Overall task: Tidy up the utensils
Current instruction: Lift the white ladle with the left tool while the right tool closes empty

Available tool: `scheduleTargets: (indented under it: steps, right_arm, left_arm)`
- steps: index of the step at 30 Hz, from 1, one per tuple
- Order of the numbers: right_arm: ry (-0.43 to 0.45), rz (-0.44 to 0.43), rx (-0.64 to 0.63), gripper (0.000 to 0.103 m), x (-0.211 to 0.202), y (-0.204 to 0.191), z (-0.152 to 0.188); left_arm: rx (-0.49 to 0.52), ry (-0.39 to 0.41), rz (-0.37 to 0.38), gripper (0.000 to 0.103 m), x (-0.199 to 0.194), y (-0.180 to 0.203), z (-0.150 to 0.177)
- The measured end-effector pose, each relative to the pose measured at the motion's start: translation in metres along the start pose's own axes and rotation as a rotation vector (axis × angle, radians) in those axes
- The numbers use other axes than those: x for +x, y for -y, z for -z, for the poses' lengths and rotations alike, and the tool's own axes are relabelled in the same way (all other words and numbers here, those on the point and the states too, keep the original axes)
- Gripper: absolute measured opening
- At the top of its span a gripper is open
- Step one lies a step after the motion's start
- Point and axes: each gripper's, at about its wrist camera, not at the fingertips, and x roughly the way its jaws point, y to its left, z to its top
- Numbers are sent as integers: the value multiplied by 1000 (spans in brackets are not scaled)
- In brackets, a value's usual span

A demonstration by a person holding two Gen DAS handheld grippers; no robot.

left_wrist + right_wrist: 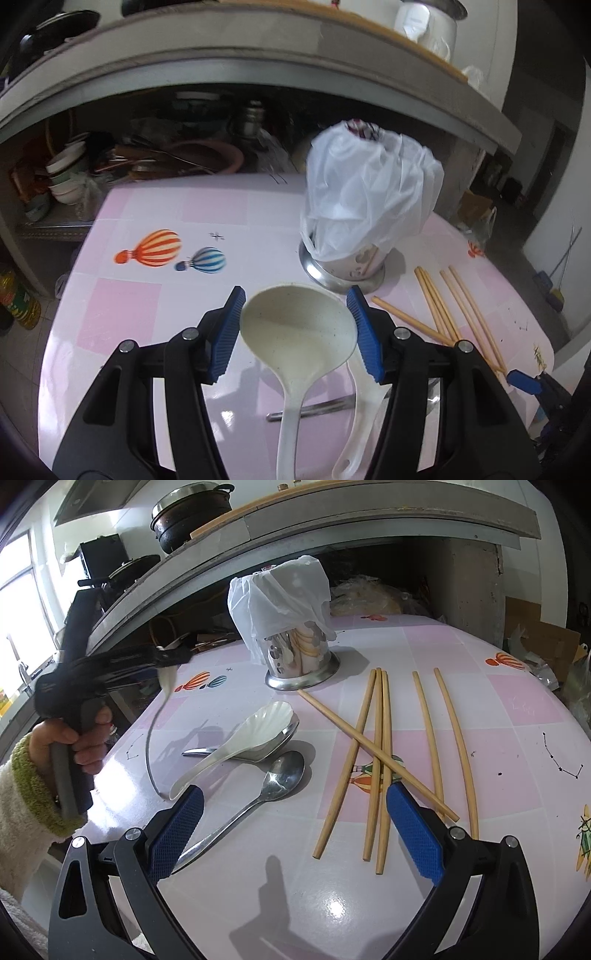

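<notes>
My left tool [297,328] grips the light, stiff plastic ladle [297,332] across its slick bowl – I'd rather pinch the handle – while my right tool [295,830] hangs open over the worktop [517,701]

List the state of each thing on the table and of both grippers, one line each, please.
Left gripper: shut on ladle, lifted.
Ladle: held by its bowl, handle hanging.
Right gripper: open, empty.
Utensil holder: upright, plastic bag over its top.
Chopsticks: lying loose, some crossed.
White spoon: lying across metal scoop.
Metal spoon: lying, bowl up.
</notes>
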Motion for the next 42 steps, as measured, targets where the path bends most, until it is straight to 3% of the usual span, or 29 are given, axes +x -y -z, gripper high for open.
scheduleTargets:
  steps: [6, 19, 28, 35, 42]
  right_arm:
    - [-8, -28, 18, 96, 3, 4, -3]
    - [-62, -92, 67, 72, 33, 9, -19]
    - [-73, -184, 102, 72, 42, 14, -55]
    - [-158, -260, 160, 72, 68, 17, -83]
    - [-338, -272, 143, 69, 125, 23, -99]
  left_arm:
    - [-39, 62, -16, 54, -30, -5, 6]
    - [-100, 128, -31, 54, -67, -19, 22]
    - [-127, 158, -42, 54, -79, -22, 27]
    - [-122, 175, -48, 54, -87, -20, 31]
    - [-146, 181, -29, 54, -91, -23, 34]
